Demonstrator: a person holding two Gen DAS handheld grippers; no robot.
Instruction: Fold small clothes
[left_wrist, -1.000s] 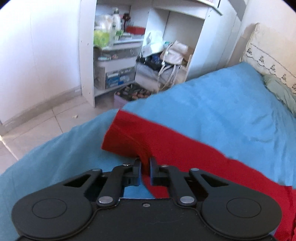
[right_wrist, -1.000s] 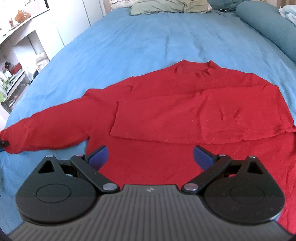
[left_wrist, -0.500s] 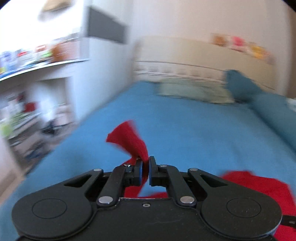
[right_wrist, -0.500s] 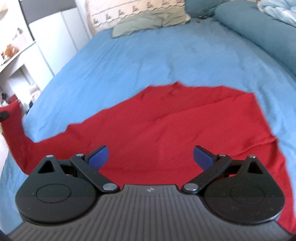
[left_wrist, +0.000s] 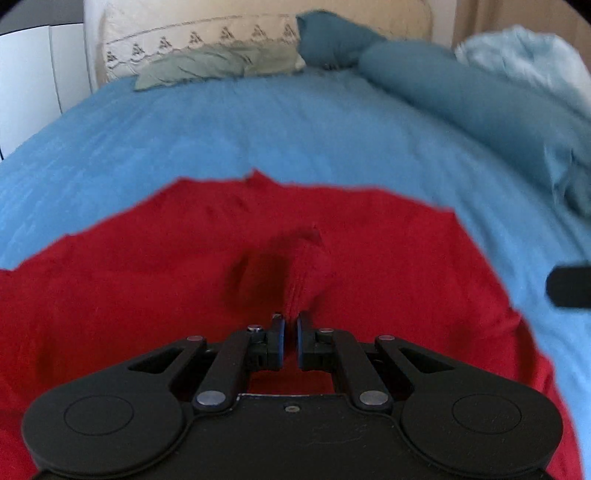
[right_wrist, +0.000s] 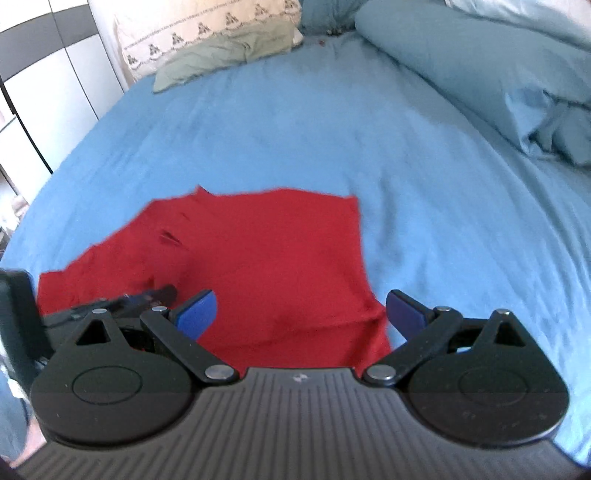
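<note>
One red sweater, spread on bed. Left tongs pinching its sleeve over the body; right tongs spread, idle. Risk: early release leaves sleeve bunched, crooked.

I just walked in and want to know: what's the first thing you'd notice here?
The bright red top spread on the blue bedsheet jumps out first. The left gripper is pinching a bunched red sleeve over the top's middle, while the right gripper hangs open above it. Pillows sit at the far end.
</note>
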